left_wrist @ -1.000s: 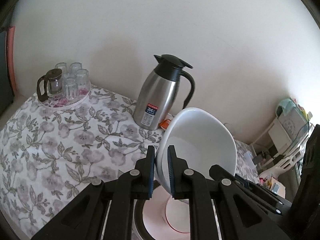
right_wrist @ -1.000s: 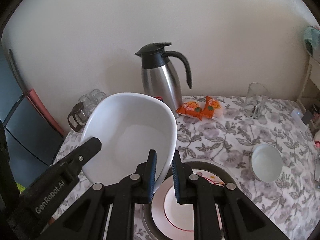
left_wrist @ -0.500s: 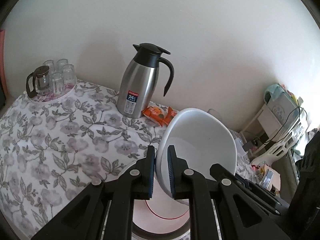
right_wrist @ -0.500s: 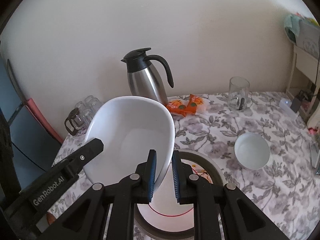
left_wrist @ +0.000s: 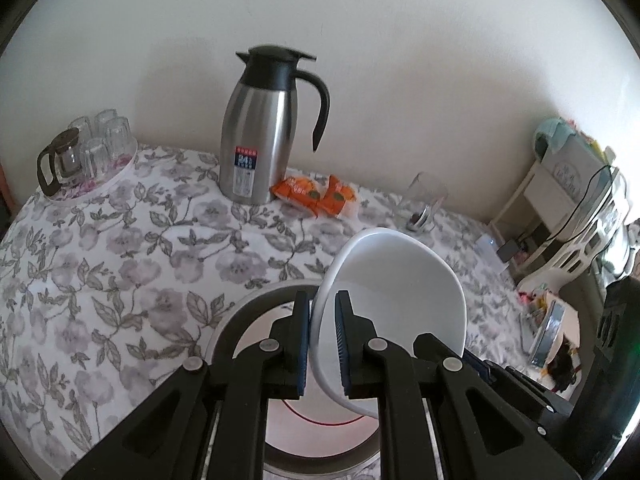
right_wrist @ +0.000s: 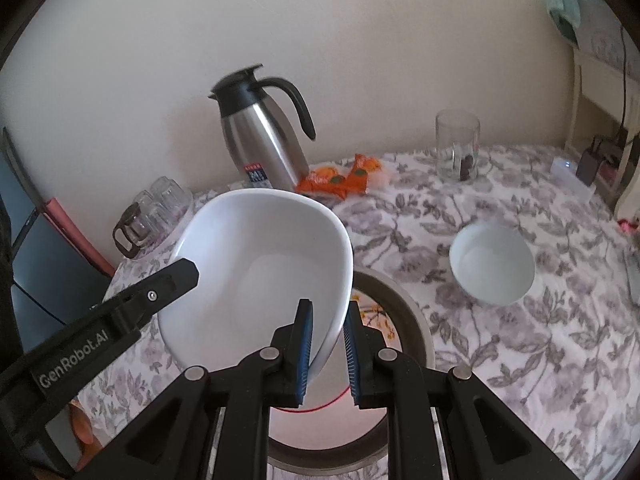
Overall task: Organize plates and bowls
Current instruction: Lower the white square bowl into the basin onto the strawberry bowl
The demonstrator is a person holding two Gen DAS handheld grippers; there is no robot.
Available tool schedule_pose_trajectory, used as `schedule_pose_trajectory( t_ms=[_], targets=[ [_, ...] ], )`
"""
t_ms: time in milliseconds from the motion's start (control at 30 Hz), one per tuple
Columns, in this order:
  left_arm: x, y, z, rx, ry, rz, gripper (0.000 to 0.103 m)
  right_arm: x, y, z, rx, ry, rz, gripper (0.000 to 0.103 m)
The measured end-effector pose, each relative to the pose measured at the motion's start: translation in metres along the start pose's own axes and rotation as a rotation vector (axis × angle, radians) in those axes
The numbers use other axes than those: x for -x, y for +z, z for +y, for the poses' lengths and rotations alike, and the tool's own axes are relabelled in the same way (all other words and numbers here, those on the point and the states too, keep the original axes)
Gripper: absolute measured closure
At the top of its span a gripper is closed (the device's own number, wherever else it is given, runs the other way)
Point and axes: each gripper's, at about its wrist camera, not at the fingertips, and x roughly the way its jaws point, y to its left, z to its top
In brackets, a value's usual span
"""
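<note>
"GenRobot.AI" stands on the left gripper point(right_wrist: 192, 276) arm.

The large white glazed ceramic bowl point(right_wrist: 260, 264) looks smooth and glossy; the tall brushed steel jug point(left_wrist: 256, 136) has a satin sheen under its black plastic lid. The grey floral cloth point(left_wrist: 120, 264) covering the bench looks matt and soft.

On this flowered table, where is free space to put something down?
Bare tablecloth lies between the tray of glasses, the steel jug and the plate. A smaller patch lies beyond the small bowl. It is crowded near the snack packets.
</note>
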Motion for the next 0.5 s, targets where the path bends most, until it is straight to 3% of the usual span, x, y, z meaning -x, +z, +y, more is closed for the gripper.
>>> schedule_pose_trajectory(
  t_ms=[500],
  targets=[
    [-0.028, -0.017, 0.004, 0.017, 0.048, 0.105, 0.090, -0.025, -0.014, -0.010, -0.010, -0.014, 0.088, 0.086]
  ],
)
